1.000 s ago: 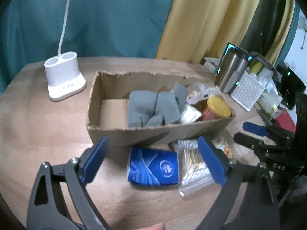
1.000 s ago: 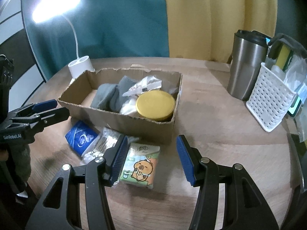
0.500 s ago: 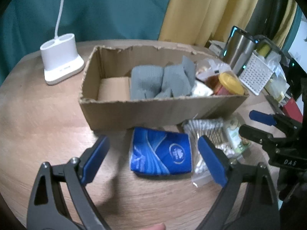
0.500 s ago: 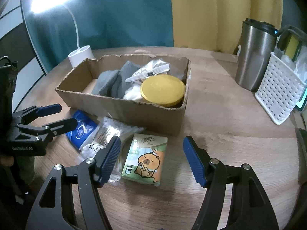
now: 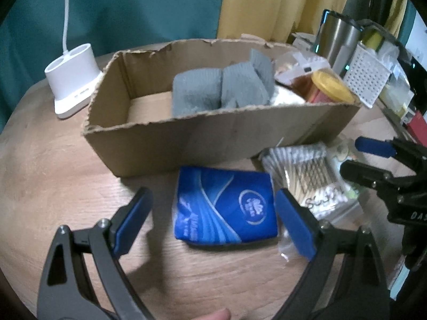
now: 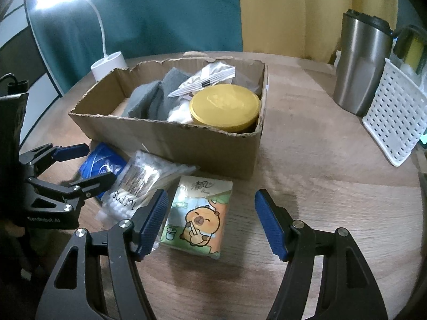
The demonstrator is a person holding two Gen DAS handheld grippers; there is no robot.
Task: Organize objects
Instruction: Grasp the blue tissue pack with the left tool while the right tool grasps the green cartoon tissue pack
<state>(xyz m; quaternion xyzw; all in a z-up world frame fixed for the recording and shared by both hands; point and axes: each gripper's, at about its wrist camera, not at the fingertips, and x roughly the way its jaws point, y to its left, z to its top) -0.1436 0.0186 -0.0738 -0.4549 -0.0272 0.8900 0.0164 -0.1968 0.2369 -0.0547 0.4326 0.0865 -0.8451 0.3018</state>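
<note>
A torn cardboard box [image 5: 213,136] [image 6: 170,137] stands on the round wooden table, holding grey cloths [image 5: 218,92], a yellow-lidded jar [image 6: 224,106] and plastic packets. In front of it lie a blue tissue pack [image 5: 226,208], a clear bag of cotton swabs [image 6: 138,184] [image 5: 307,176] and a green cartoon tissue pack [image 6: 198,213]. My left gripper [image 5: 213,224] is open, its jaws on either side of the blue pack, just above it. My right gripper [image 6: 210,222] is open over the cartoon pack, empty.
A white lamp base [image 5: 72,80] with a cord stands left of the box. A steel tumbler [image 6: 360,64] and a white perforated basket [image 6: 395,117] stand at the right. A teal and yellow curtain hangs behind the table.
Both grippers have moved forward and down toward the packs before the box. The left now straddles the blue pack; the right is closer over the cartoon pack. Both stayed open.
</note>
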